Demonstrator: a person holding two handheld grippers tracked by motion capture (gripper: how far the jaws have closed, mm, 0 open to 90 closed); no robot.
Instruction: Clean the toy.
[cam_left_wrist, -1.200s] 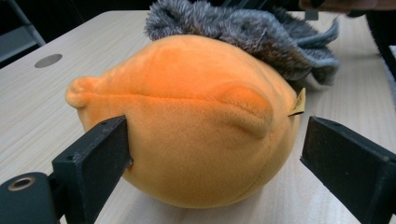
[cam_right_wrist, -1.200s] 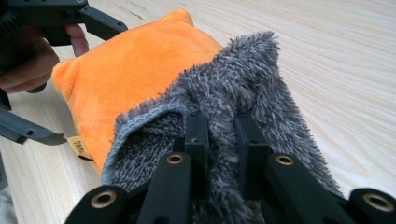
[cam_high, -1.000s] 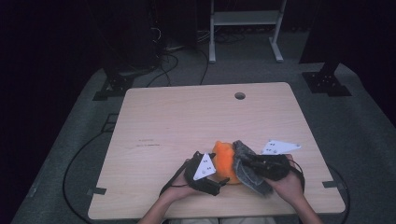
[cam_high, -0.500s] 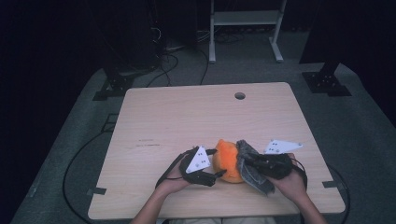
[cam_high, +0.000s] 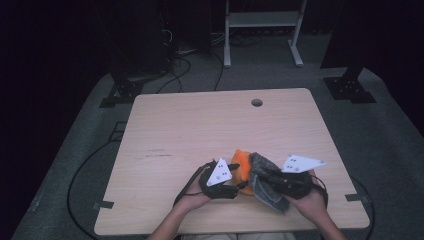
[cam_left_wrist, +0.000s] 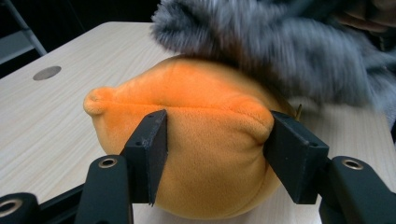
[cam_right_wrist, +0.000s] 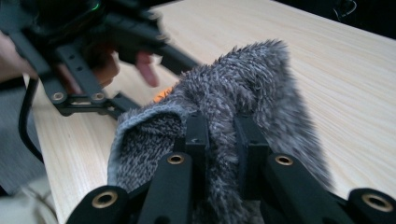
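Note:
An orange plush toy (cam_high: 240, 160) lies near the table's front edge, with a grey fuzzy cloth (cam_high: 266, 180) draped against its right side. In the left gripper view my left gripper (cam_left_wrist: 217, 149) squeezes the orange plush toy (cam_left_wrist: 205, 121) between its two black jaws, and the grey cloth (cam_left_wrist: 280, 51) lies blurred over its top. My right gripper (cam_right_wrist: 223, 135) is shut on a fold of the grey cloth (cam_right_wrist: 247, 88). In the high view the left gripper (cam_high: 238, 177) and the right gripper (cam_high: 263, 178) meet at the toy, a hand behind each.
The light wooden table (cam_high: 200, 130) has a round cable hole (cam_high: 257, 102) at its back. Beyond it, on the grey floor, stand a white frame (cam_high: 262, 20), black stand feet (cam_high: 350, 90) and cables (cam_high: 175, 55). A black cable (cam_high: 90, 165) trails off the table's left.
The left gripper has turned and shifted a little against the orange plush toy. The grey cloth has stayed on the toy's right side in the right gripper.

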